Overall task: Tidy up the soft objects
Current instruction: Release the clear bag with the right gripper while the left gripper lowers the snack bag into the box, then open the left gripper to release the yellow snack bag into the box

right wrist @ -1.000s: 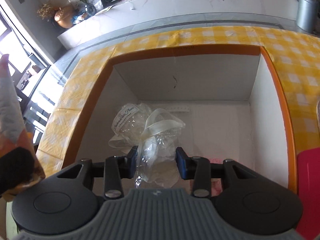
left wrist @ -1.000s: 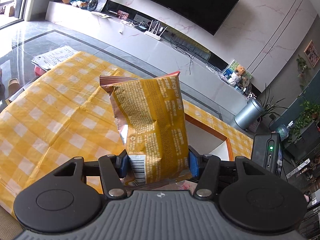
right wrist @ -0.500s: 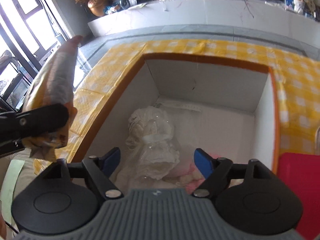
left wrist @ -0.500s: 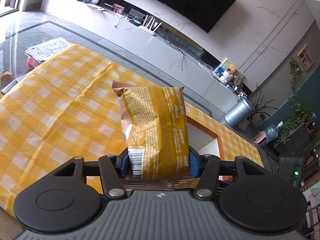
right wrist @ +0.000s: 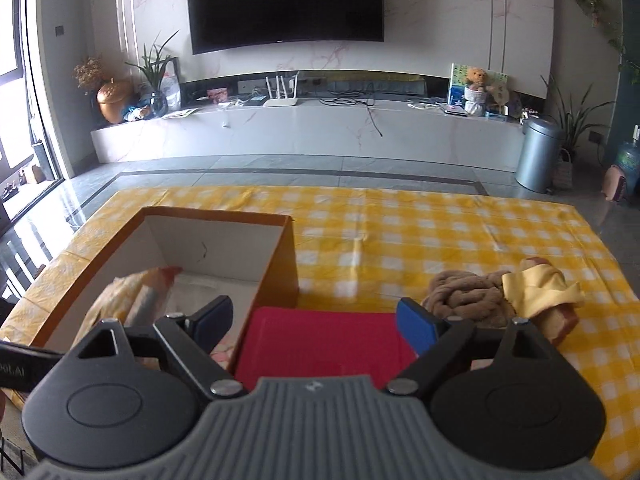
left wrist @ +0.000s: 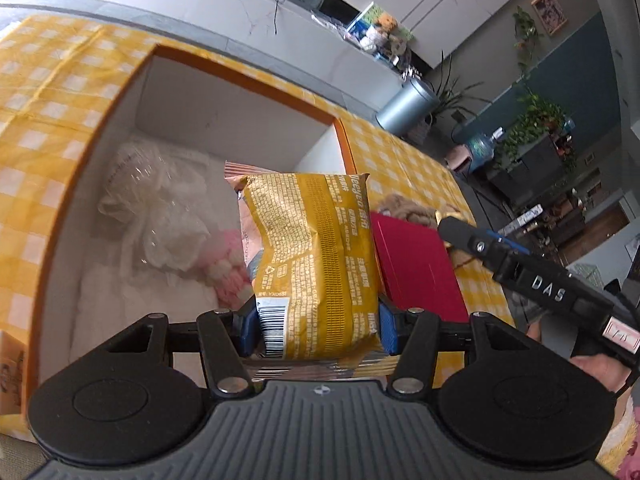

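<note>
While left tongs (left wrist: 316, 326) pinch it, crinkly foil packet (left wrist: 316, 264) bulges.

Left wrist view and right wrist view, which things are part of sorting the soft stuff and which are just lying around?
Part of the job:
- yellow snack bag, held in the left gripper
- orange box
- clear plastic bag in the box
- brown knitted bundle
- right gripper, open

Lying about:
- television
- grey bin
- teddy bear

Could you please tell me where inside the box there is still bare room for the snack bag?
The box is bare along its far wall. The clear plastic bundle and pink item crowd the middle and near side.
</note>
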Demonstrator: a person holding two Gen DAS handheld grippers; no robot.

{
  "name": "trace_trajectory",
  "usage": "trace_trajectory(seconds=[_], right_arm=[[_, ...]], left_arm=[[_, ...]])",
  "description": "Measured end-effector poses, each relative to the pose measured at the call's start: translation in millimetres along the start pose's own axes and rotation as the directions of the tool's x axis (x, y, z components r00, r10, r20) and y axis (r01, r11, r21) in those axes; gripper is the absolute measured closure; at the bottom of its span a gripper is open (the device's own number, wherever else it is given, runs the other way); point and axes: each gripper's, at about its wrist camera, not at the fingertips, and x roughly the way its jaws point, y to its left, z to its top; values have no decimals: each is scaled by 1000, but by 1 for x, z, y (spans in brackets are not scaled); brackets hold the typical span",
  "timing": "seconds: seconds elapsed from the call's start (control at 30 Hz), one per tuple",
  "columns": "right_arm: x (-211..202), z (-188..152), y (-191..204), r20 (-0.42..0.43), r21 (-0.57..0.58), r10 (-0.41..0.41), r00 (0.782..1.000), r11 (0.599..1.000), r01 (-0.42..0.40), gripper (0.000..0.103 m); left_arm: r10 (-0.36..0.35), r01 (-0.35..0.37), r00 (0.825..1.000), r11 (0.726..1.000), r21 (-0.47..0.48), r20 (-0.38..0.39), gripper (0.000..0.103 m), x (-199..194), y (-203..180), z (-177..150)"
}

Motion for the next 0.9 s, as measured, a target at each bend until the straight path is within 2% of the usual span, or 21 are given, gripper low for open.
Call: trace_trajectory(seconds=[0.13,0.23,0.33,0.43,0.53,0.63,0.7,0.83,0.9], right_arm=[[5,-2,-9,-20,29,10,1000,1000,-9,16],[10,-6,-3,-35,12,22,999,1000,-22,16],[11,-9,4,-39,-7,27,999,1000,-28,16],[12,-9,6,-47,3,53,997,999,-53,16],[13,-10,4,-58,35,100,993,995,-99,16],[13,-10,6,-65,39,105,992,994,-103,16],[14,-11,8,-69,27,85,994,996,-83,16],[15,-12,6,-80,39,96,992,995,-93,16],[14,-11,5,-79,53,112,991,993,-108,16]], left_arm=[[71,-63,994,994,92,-86,39,24,-13,-8],[140,-120,980,983,142,-141,39,37,-20,-14],[185,-168,973,977,128,-138,39,46,-16,-17],[252,-236,964,959,154,-89,39,52,-20,-17],[231,-211,967,963,165,-110,39,55,-24,-15],[239,-218,960,965,142,-147,35,58,-25,-12],[233,-218,966,968,126,-112,21,51,-24,-14],[234,-227,972,961,155,-27,12,36,-29,-17],[254,-257,966,950,179,37,6,26,-33,-19]])
